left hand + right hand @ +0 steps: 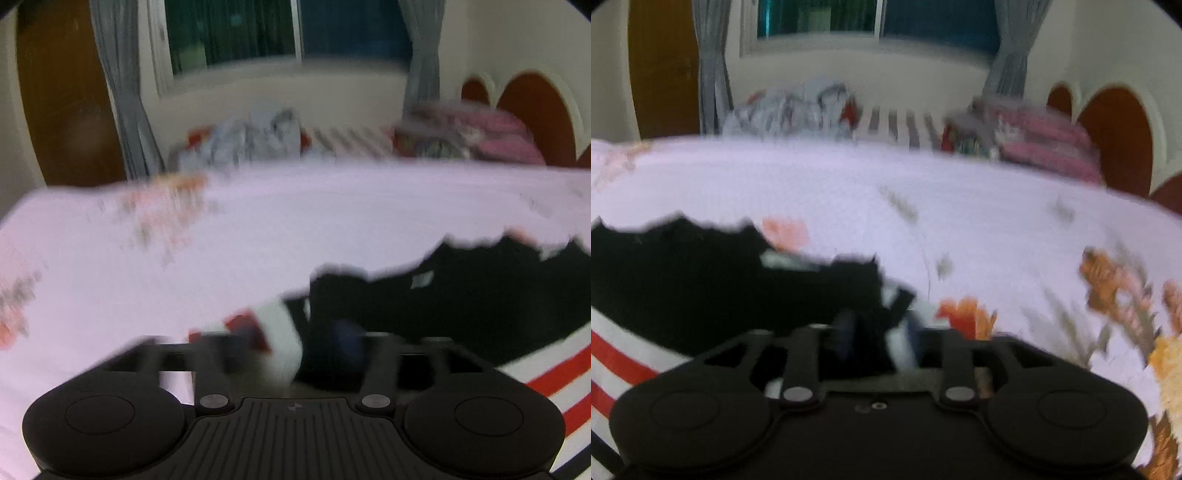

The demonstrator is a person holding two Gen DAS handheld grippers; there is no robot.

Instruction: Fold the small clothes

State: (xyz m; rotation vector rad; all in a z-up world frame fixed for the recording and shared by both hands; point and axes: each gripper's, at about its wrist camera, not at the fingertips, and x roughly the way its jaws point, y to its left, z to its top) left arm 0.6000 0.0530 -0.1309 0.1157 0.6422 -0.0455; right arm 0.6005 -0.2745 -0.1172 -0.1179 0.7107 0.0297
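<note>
A small black garment [461,295] with white and red stripes lies on the pale pink floral bedsheet [258,221]. My left gripper [295,350] is shut on its left edge, with bunched white and black cloth between the fingers. The same garment [683,280] shows in the right wrist view, and my right gripper [882,343] is shut on its right edge. The cloth stretches between the two grippers, just above the bed. Both views are blurred by motion.
A heap of grey and white clothes [251,140] lies at the far side of the bed. Pink pillows [491,133] lie at the far right by a red and white headboard [532,110]. Grey curtains and a window stand behind.
</note>
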